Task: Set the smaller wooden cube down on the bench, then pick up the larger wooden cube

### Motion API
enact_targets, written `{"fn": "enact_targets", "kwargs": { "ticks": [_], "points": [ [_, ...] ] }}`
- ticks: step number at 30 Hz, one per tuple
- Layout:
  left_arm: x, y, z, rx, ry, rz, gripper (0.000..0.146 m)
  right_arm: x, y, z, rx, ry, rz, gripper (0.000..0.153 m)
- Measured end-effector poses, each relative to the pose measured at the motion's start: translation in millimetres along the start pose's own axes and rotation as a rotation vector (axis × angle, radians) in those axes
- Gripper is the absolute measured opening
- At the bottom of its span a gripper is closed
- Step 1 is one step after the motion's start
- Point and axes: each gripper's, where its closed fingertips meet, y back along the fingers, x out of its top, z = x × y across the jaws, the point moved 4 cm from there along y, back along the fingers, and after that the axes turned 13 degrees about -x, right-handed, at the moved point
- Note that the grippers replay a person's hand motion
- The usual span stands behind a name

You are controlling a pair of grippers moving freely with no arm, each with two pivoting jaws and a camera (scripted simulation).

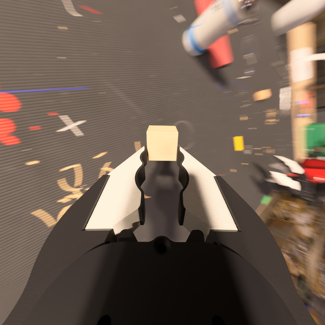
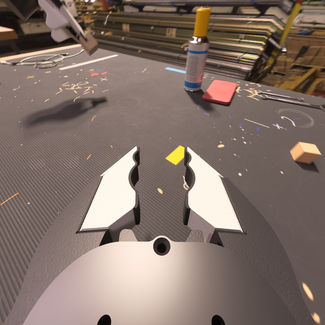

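My left gripper [image 1: 161,149] is shut on a pale wooden cube [image 1: 162,143], pinched at the fingertips and held above the dark ribbed bench [image 1: 105,70]. In the right wrist view this gripper [image 2: 82,37] hangs high at the far left with the cube [image 2: 90,44] at its tip and its shadow on the mat below. A second wooden cube [image 2: 305,152] rests on the bench [image 2: 158,119] at the right; it also shows blurred in the left wrist view [image 1: 262,95]. My right gripper [image 2: 161,149] is open and empty, low over the bench, to the left of that cube.
A spray can [image 2: 197,52] with a yellow cap stands at the back beside a flat red pad [image 2: 219,92]. Wrenches [image 2: 281,98] lie at the far right and a cable loop [image 2: 44,59] at the far left. A yellow mark [image 2: 175,154] is just ahead of my right fingertips.
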Motion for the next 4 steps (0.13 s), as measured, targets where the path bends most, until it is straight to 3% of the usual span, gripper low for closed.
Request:
{"fn": "enact_targets", "kwargs": {
  "ticks": [4],
  "points": [
    [-8.6, -18.7, 62.5, -0.497, 0.045, 0.054, 0.033, 22.4, -26.6, -16.4, 0.14, 0.059, 0.022, 0.05]
  ]
}}
